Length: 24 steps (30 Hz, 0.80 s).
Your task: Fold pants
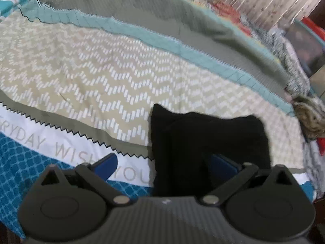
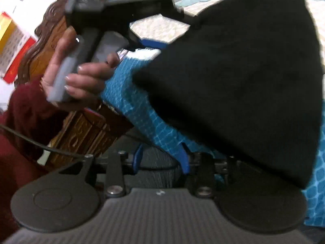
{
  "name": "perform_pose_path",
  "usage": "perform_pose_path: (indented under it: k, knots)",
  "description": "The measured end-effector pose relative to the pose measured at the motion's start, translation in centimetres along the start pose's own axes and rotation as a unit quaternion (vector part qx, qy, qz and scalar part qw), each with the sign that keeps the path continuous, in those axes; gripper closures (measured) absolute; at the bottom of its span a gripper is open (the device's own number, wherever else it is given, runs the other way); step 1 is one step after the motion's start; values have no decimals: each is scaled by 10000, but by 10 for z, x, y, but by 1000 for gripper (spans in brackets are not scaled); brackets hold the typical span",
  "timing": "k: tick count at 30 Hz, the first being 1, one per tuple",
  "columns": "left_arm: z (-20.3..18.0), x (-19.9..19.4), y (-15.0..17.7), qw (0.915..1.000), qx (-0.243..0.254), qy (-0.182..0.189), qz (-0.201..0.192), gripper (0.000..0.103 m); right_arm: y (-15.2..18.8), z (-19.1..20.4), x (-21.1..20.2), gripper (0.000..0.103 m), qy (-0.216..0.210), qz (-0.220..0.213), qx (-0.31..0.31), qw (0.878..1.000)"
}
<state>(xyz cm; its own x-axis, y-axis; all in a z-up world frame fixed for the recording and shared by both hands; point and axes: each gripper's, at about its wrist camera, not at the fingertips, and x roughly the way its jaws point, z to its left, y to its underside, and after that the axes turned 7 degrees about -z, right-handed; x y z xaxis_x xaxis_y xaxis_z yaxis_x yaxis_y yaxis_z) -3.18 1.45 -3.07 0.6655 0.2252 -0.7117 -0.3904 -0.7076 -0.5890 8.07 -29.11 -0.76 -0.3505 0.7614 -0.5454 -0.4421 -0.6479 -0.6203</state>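
The black pants (image 1: 211, 136) lie folded into a compact bundle on the patterned bedspread (image 1: 81, 69). My left gripper (image 1: 164, 166) is open, its blue fingers (image 1: 107, 162) spread wide; the bundle's near edge lies between them, over the right finger. In the right wrist view the pants (image 2: 239, 77) fill the right side, lying on the blue part of the bedspread (image 2: 142, 109). My right gripper (image 2: 160, 158) has its blue fingers (image 2: 183, 158) apart by a narrow gap, with no cloth between them. The left gripper's body (image 2: 113, 6) and the hand holding it (image 2: 85, 79) show at upper left.
A heap of printed clothes (image 1: 292, 67) lies along the bed's far right edge, with a red item (image 1: 310, 26) beyond. A carved wooden bed frame (image 2: 77, 130) and a black cable (image 2: 40, 144) are at the left of the right wrist view. The person's maroon sleeve (image 2: 26, 109) is there.
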Motion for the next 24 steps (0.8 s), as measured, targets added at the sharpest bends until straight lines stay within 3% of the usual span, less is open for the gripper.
perform_pose_path:
  k: [5, 8, 11, 13, 16, 18, 20, 24]
  knots:
    - [-23, -30, 3, 9981, 252, 516, -211, 1, -17, -10, -54, 61, 97, -867, 59, 9962]
    - [-42, -36, 10, 9942, 535, 898, -251, 1, -13, -25, -99, 61, 688, -1527, 354, 9852]
    - [-57, -30, 26, 9901, 896, 1078, -81, 2, -7, -49, -115, 65, 1257, -1883, 962, 9693]
    - [-63, -18, 41, 9887, 1271, 787, 83, 4, 6, -57, -87, 75, 1132, -1663, 1362, 9700]
    - [-51, 13, 62, 9849, 1646, -42, 542, 1, 33, -43, -4, 81, 1268, 4, 1052, 9863]
    - [-27, 22, 66, 9914, 1043, 52, 786, 0, 45, -25, 33, 81, 1248, 664, 629, 9880]
    - [-13, 15, 62, 9947, 615, 250, 780, 0, 39, -13, 28, 80, 1141, 406, 435, 9917]
    - [-15, -21, 48, 9945, 951, 349, 261, 1, 15, -13, -14, 78, 518, -35, 558, 9971]
